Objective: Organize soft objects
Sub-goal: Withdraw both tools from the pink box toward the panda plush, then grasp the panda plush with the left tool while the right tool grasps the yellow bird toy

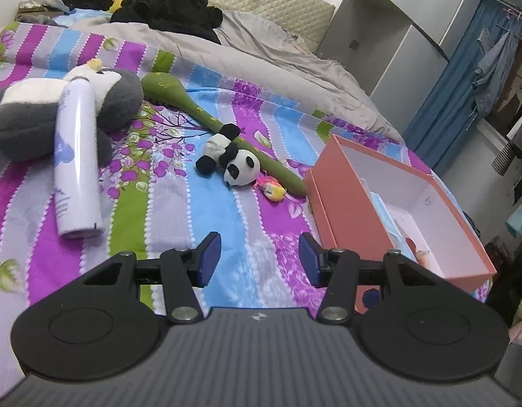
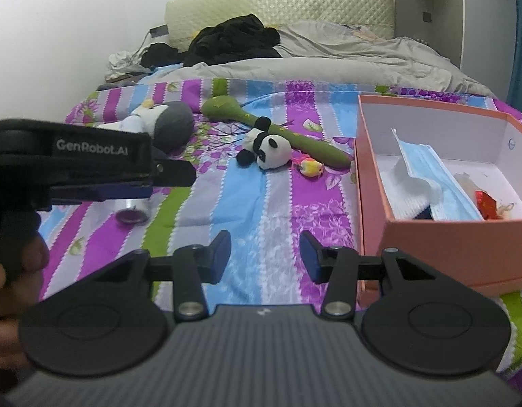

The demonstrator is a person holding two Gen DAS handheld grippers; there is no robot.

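A small panda plush (image 1: pixel 232 159) (image 2: pixel 267 147) lies mid-bed on a long green plush stick (image 1: pixel 193 108) (image 2: pixel 281 134). A small yellow-pink toy (image 1: pixel 274 188) (image 2: pixel 311 167) lies beside it. A big grey-white plush (image 1: pixel 40 112) (image 2: pixel 159 122) lies at the left with a white spray can (image 1: pixel 76 162) against it. An open pink box (image 1: pixel 349 210) (image 2: pixel 447 237) at the right holds a blue mask (image 2: pixel 434 173) and small items. My left gripper (image 1: pixel 260 259) is open and empty above the sheet. My right gripper (image 2: pixel 265 257) is open and empty beside the box.
The striped floral sheet (image 1: pixel 227 224) covers the bed. A grey duvet (image 1: pixel 278 54) and black clothes (image 1: pixel 173 6) lie toward the headboard. A wardrobe (image 1: pixel 396 34) and hanging clothes stand right. The left gripper's body (image 2: pixel 91 159) shows at the left of the right wrist view.
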